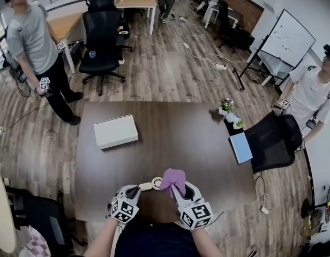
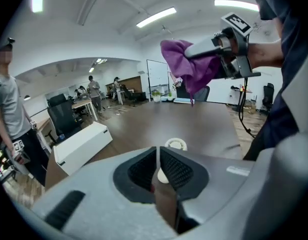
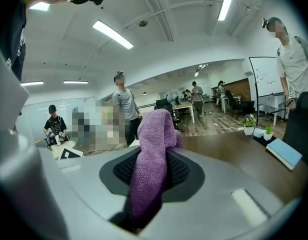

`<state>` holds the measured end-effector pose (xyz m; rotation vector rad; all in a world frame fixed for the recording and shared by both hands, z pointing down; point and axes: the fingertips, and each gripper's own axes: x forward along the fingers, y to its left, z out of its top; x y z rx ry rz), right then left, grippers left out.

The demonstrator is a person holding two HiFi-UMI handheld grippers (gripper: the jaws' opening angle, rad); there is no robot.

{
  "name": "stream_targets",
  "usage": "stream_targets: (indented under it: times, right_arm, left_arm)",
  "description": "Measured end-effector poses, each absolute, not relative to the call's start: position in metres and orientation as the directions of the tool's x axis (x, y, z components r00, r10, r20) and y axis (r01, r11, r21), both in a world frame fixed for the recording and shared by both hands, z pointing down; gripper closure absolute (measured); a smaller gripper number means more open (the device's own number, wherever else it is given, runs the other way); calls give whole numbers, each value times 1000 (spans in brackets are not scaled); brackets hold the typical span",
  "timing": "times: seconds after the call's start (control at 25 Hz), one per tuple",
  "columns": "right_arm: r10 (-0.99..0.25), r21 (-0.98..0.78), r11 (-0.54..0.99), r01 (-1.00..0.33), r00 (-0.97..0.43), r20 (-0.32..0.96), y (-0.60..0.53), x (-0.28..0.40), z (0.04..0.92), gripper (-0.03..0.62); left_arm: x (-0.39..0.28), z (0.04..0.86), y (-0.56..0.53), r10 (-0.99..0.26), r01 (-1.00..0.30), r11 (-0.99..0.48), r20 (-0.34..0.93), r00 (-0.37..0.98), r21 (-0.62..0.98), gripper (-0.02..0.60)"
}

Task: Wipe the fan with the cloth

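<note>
A small white hand fan (image 1: 152, 185) lies on the dark table (image 1: 175, 138) near its front edge; its round head (image 2: 176, 144) points away from me. My left gripper (image 1: 137, 189) is low over the table just left of the fan, jaws shut, with the cream end of the fan's handle (image 2: 162, 175) showing right at its tips (image 2: 158, 156). My right gripper (image 1: 175, 188) is just right of the fan, shut on a purple cloth (image 1: 173, 178) that bunches up out of its jaws (image 3: 153, 159). In the left gripper view the cloth (image 2: 186, 64) hangs above the table.
A white box (image 1: 115, 131) lies on the table's left half. A blue book (image 1: 241, 147) and small potted plants (image 1: 226, 105) sit at its right edge, beside a black chair (image 1: 275, 141). People stand at the left (image 1: 34, 42) and right (image 1: 309, 92).
</note>
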<state>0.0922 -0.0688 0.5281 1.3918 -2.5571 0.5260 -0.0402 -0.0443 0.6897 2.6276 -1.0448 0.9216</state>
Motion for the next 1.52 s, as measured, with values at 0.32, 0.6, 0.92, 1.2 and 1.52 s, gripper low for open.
stream_targets:
  times: [0.32, 0.6, 0.92, 1.2, 1.52]
  right_arm:
    - [-746, -233, 502, -833, -553, 371, -68, 94, 550, 488]
    - [-724, -245, 502, -830, -558, 406, -64, 95, 567, 488]
    - [-705, -266, 488, -832, -555, 442, -62, 97, 582, 488]
    - [-687, -280, 485, -828, -559, 464, -62, 95, 596, 488]
    - [-643, -301, 488, -819, -571, 511, -57, 88, 619, 488]
  left_arm:
    - [-31, 767, -32, -359, -543, -839, 785, 504, -35, 422]
    - [-28, 788, -37, -291, -523, -852, 816, 499, 16, 348]
    - [-22, 805, -39, -215, -492, -867, 834, 508, 76, 321]
    - [-19, 814, -42, -190, -470, -878, 839, 509, 87, 348]
    - [-17, 820, -45, -188, -464, -882, 842, 506, 83, 397]
